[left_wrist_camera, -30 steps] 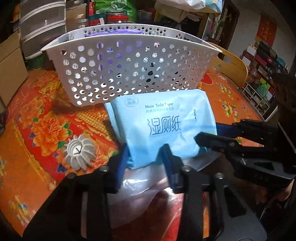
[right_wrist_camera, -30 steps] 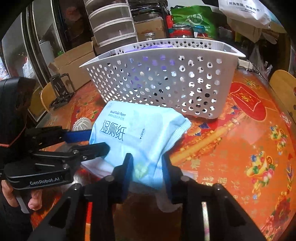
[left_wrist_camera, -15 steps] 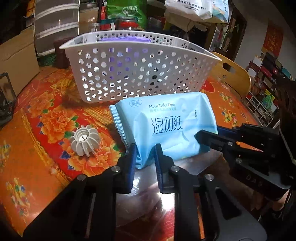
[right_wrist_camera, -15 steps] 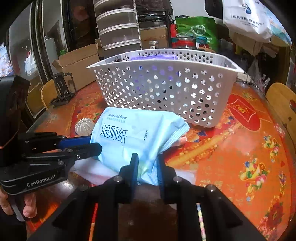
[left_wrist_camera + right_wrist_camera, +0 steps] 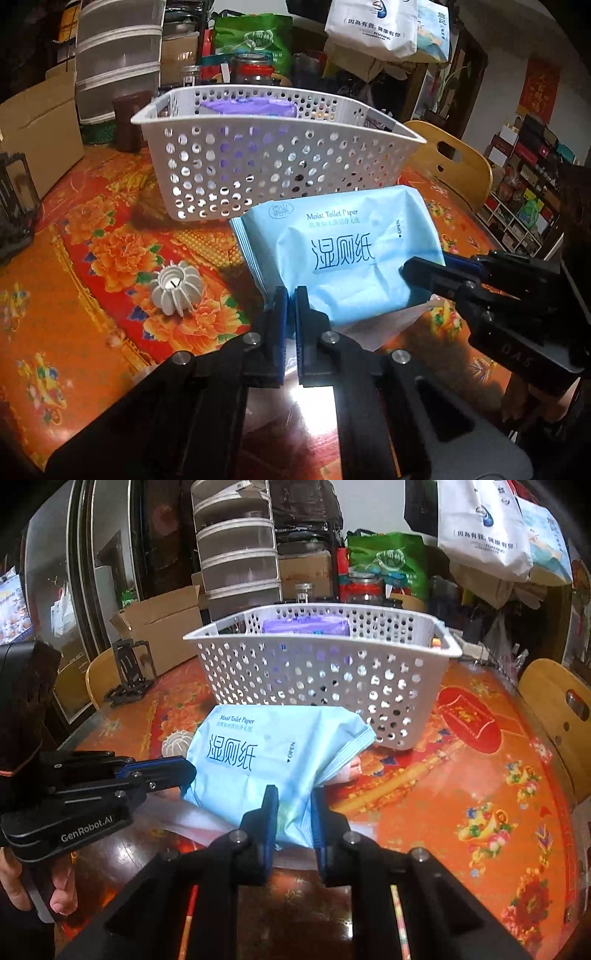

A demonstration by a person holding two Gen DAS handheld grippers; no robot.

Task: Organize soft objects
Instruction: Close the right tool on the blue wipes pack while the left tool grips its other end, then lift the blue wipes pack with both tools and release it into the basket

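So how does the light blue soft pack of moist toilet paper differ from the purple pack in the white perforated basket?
The light blue soft pack of moist toilet paper is outside the white perforated plastic basket; the purple pack sits inside it. The blue pack is pinched by the left gripper and right gripper; nothing grips the purple one. The blue pack's label is readable; the purple pack is mostly hidden. Both look like soft wrapped packs.

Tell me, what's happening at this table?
A person is tidying soft packs into a white basket. Each hand-held gripper, left and right, is pinched on the near edge of a blue wet-wipe pack, holding it in front of the basket. A purple pack already sits inside.
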